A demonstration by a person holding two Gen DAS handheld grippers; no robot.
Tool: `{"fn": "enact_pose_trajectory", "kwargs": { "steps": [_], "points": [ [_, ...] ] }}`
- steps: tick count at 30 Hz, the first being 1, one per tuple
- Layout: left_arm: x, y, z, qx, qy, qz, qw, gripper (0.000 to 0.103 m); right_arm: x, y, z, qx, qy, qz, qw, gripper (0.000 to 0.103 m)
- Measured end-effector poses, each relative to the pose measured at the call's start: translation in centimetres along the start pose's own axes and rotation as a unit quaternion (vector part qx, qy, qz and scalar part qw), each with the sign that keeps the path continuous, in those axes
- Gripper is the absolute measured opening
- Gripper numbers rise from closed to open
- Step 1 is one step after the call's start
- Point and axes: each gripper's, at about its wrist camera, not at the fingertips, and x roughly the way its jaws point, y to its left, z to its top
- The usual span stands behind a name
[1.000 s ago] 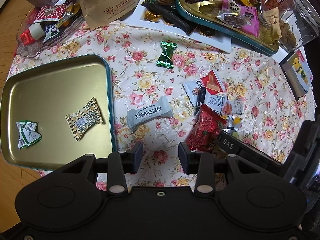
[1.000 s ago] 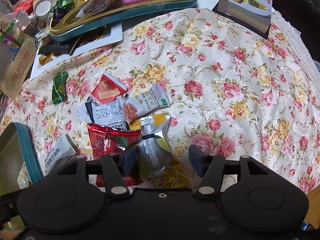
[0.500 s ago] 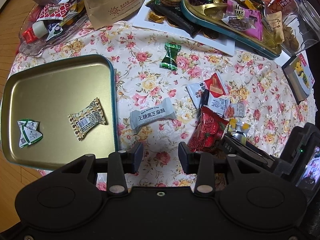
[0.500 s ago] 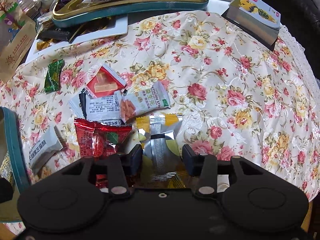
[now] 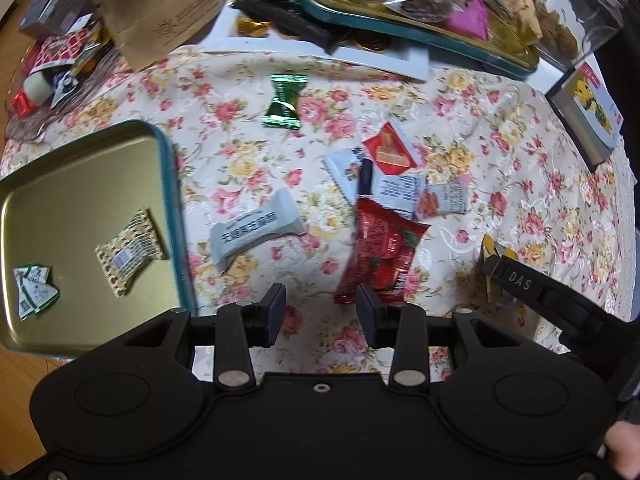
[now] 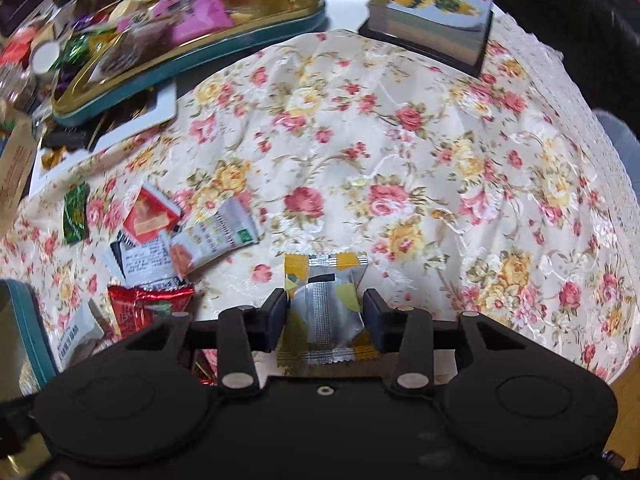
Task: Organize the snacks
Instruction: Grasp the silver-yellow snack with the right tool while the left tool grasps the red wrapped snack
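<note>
My right gripper (image 6: 325, 316) is shut on a silver-and-yellow snack packet (image 6: 322, 308), held over the floral tablecloth to the right of the snack pile. My left gripper (image 5: 322, 312) is open and points down at bare cloth. A red packet (image 5: 380, 252) lies just past its right finger and a white packet (image 5: 256, 232) just past its left. The gold tray (image 5: 80, 184) at the left holds a patterned snack (image 5: 130, 252) and a green-and-white one (image 5: 34, 292). A green candy (image 5: 284, 100) and more packets (image 5: 390, 176) lie on the cloth.
A second gold tray (image 6: 256, 36) heaped with snacks sits on a white board at the back. A small box (image 6: 432, 20) stands at the back right, a brown paper bag (image 5: 168, 8) and a clear dish of snacks at the back left. The table edge drops off at the right.
The right gripper closed on the silver-and-yellow packet and carried it right, away from the red packet. The left gripper shifted a little right and lower, still open.
</note>
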Motion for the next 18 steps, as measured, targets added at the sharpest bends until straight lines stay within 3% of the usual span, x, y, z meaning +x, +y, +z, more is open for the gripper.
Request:
{"fn": "enact_pose_trajectory", "kwargs": {
  "steps": [8,18],
  "points": [
    [1.4,-3.5,0.0,0.042,-0.009,-0.004,0.9991,0.048,-0.8,-2.6,0.6,0.036,0.006,0.016,0.999,0.043],
    [3.5,-5.4,-0.2,0.06,-0.01,0.024,0.9978,0.048,-1.7,-4.8,1.1,0.057,0.008,0.036,0.998,0.043]
  ]
}}
